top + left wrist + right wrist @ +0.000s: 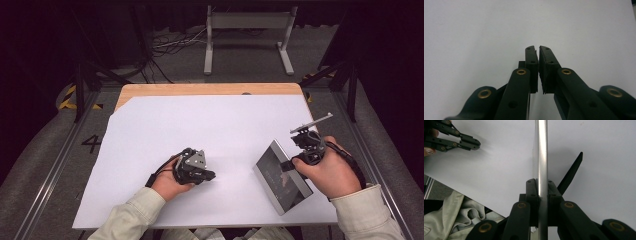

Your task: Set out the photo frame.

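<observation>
Gripping is the step in hand: the right gripper (289, 164) is clamping the right edge of a tablet (280, 178) that is sitting at the near right of the worktop (210, 125). In the right gripper view, both pads are pressing on the tablet's silver rim (541, 157), one on each face, so the jaws are closed on it. A thin black flap (571, 173), perhaps a stand or cover, is sticking out from behind the rim; what it is cannot be told.

The left gripper (210, 175) is resting on the white sheet near the middle of the worktop, well apart from the tablet. Its jaws are nearly together with only a sliver of gap, and nothing is between them (538, 65).

The tablet is a flat rectangle with a dark, glossy screen and a silver metal frame. It is lying at an angle, its long side running from near right toward the far left, and it seems to be tipping up slightly on the gripped side.

Judging from this, the grasp is made and the lift or move is about to follow. The next move is calling for a firm, level hold, since a slim, smooth metal edge could slip or swing between narrow pads. The free left gripper could be steadying the far edge.
</observation>
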The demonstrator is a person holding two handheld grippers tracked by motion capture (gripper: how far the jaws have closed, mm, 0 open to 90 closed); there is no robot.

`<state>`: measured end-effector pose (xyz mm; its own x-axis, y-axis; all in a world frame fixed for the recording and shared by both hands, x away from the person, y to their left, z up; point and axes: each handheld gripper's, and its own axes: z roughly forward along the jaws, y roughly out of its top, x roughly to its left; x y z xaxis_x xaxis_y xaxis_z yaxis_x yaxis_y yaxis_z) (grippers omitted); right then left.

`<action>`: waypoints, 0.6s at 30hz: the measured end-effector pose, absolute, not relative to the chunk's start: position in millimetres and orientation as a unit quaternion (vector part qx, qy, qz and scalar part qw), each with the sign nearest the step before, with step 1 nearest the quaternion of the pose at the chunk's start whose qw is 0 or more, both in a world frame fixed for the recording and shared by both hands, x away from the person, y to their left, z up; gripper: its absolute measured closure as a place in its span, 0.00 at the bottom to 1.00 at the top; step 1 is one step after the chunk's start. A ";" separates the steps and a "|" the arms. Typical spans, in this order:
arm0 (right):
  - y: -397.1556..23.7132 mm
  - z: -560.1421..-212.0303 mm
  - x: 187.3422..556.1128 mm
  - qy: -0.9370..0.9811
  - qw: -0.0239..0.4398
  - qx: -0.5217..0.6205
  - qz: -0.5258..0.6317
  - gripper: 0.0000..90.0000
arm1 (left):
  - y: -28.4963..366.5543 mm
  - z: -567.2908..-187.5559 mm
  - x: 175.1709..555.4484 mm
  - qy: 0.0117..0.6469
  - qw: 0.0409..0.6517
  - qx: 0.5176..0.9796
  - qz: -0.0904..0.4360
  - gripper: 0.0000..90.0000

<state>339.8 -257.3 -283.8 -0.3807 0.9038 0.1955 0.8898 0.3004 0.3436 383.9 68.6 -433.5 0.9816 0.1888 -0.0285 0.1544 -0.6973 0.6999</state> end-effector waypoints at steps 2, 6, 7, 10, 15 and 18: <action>-255.8 -279.5 342.1 0.812 0.022 0.547 0.202 0.93 | 70.1 -433.5 384.0 0.094 0.378 0.921 0.023 0.95; -251.5 -271.7 349.4 0.827 0.030 0.524 0.201 0.93 | 82.5 -433.0 383.0 0.112 0.382 0.917 0.028 0.95; -250.8 -270.7 351.1 0.830 0.032 0.519 0.201 0.93 | 85.4 -432.5 382.9 0.115 0.381 0.917 0.032 0.95; -246.8 -267.1 358.2 0.840 0.036 0.503 0.201 0.93 | 91.2 -432.6 381.7 0.123 0.381 0.916 0.033 0.95; -238.4 -262.9 367.6 0.856 0.038 0.476 0.197 0.93 | 103.5 -433.5 377.7 0.141 0.382 0.913 0.038 0.95; -232.0 -260.2 372.1 0.865 0.042 0.459 0.195 0.93 | 112.0 -434.0 374.9 0.151 0.379 0.912 0.041 0.95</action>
